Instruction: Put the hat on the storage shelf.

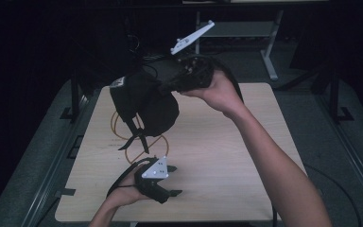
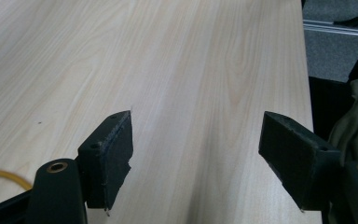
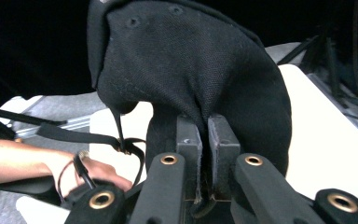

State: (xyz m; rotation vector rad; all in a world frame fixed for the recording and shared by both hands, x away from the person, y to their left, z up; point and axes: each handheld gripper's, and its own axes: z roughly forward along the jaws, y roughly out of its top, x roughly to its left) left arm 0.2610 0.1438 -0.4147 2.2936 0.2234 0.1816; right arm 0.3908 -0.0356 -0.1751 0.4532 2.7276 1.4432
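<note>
Now, we read the scene from the jaws outward.

Right gripper [image 3: 204, 154]: we hold it raised over the far part of the table [image 1: 217, 156]; its jaws are pinched together on a fold of the black cap [image 3: 191, 70].
Cap's place: it hangs clear of the table, its cloth rising straight ahead of the clamped pads in the right gripper view.
Cap's axis: in the high view the cap [image 1: 146, 101] runs lengthwise from the jaws down and leftward, crown bulging toward the table.
Strap [image 1: 134, 137]: thin black ends dangle below the cap, over an orange cord [image 1: 123, 137] on the wood.
Left gripper [image 2: 196, 144]: we keep it low near the table's near edge; its jaws stand wide apart with bare wood between them.
</note>
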